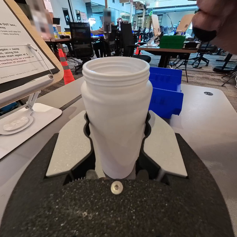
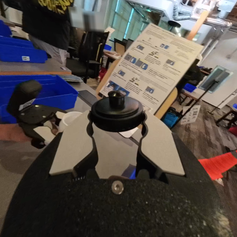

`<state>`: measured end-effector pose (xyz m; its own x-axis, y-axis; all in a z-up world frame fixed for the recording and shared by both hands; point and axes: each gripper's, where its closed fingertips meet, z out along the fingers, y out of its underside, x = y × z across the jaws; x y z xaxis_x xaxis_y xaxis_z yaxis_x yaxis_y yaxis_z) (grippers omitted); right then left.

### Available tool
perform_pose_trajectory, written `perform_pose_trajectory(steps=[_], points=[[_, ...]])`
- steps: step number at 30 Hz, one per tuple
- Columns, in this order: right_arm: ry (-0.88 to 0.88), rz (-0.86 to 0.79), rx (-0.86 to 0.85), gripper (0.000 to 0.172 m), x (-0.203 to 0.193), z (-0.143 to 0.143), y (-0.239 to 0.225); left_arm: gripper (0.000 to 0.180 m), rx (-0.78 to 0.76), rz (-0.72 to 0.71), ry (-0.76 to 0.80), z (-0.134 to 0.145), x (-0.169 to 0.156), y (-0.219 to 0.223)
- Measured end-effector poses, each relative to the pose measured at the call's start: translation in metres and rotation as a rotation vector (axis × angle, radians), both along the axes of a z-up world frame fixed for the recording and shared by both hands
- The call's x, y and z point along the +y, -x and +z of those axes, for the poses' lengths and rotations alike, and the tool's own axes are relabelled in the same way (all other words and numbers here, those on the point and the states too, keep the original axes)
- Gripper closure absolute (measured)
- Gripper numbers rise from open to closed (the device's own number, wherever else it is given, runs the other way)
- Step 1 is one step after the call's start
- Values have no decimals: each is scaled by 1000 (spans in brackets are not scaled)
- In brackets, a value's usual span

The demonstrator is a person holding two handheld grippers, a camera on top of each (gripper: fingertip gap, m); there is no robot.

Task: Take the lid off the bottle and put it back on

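The lid [image 2: 116, 112] is off, gripped by the right gripper [image 2: 116, 120], while the left gripper [image 1: 117, 123] clamps the open white bottle [image 1: 116, 109] above the table [image 1: 205, 121]; only 1 step, screwing back, remains.

Beyond the grey table [image 1: 205, 115] lay an open office of desks [image 1: 166, 50], black chairs [image 1: 82, 38], orange cones [image 1: 66, 69] and patterned carpet [image 1: 200, 75].

One white bottle [image 1: 116, 115], one black lid [image 2: 116, 115], two grippers, left [image 1: 116, 123] and right [image 2: 116, 123], one instruction board [image 2: 151, 66], two orange cones [image 1: 66, 69] and three blue bins [image 2: 38, 89] in view.
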<state>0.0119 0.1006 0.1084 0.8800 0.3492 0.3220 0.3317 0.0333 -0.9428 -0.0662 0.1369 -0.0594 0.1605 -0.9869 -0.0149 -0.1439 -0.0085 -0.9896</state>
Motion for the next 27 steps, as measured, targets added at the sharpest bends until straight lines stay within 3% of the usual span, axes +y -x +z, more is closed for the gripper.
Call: perform_pose_trajectory(steps=[4, 11, 15, 25, 27], points=[[104, -204, 89, 98, 13, -25, -93, 97, 3, -3, 0, 0, 0, 0], [428, -407, 220, 98, 52, -163, -182, 97, 4, -3, -1, 0, 0, 0], [610, -560, 249, 97, 67, -223, -217, 97, 7, -4, -4, -1, 0, 1], [824, -773, 245, 97, 71, -299, -265, 97, 6, -11, -1, -1, -1, 1], [805, -780, 298, 97, 74, -302, -264, 97, 6, -12, -1, -2, 0, 1]])
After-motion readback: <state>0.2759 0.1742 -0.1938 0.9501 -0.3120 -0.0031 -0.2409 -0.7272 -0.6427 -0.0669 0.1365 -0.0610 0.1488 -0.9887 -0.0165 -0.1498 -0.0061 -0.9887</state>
